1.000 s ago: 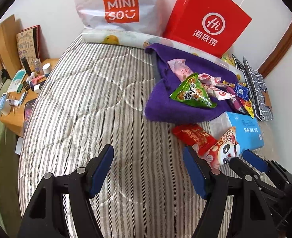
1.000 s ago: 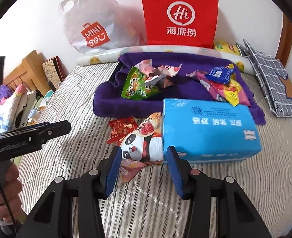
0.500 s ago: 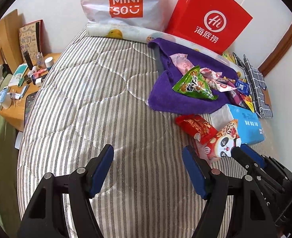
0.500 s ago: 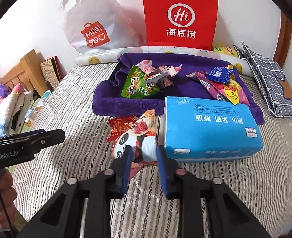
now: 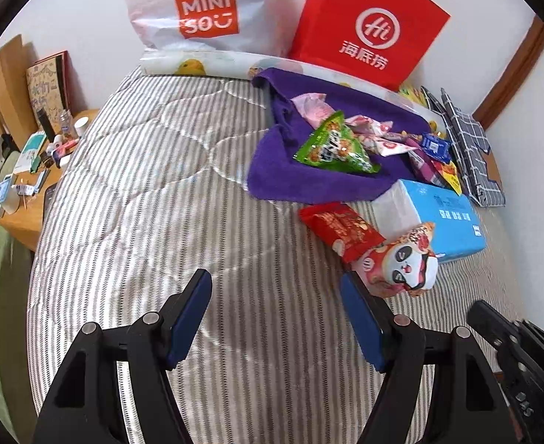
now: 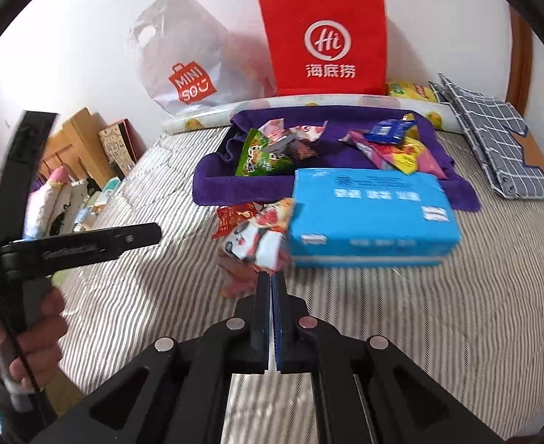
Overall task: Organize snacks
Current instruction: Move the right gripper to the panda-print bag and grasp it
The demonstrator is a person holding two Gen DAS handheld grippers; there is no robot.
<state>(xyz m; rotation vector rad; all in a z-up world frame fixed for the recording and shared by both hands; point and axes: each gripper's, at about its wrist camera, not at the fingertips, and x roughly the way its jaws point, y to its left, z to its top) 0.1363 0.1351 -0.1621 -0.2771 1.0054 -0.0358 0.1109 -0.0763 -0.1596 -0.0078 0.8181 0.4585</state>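
My right gripper (image 6: 271, 277) is shut on the panda snack packet (image 6: 261, 238) and holds it just above the striped bed; the packet also shows in the left wrist view (image 5: 401, 259). A red snack packet (image 5: 340, 227) lies beside it (image 6: 235, 216). A purple towel (image 5: 283, 170) holds several snacks, among them a green packet (image 5: 336, 148) and a blue packet (image 6: 388, 131). My left gripper (image 5: 275, 314) is open and empty over the bare bed, left of the packets.
A blue tissue pack (image 6: 368, 218) lies right of the panda packet. A white Miniso bag (image 5: 201, 11) and a red paper bag (image 5: 368, 26) stand against the wall. A grey checked cloth (image 6: 494, 140) lies at the right. A cluttered wooden side table (image 5: 31, 177) stands left of the bed.
My right gripper has closed from open onto the panda packet and lifted it slightly. The left gripper has stayed open and shifted little.
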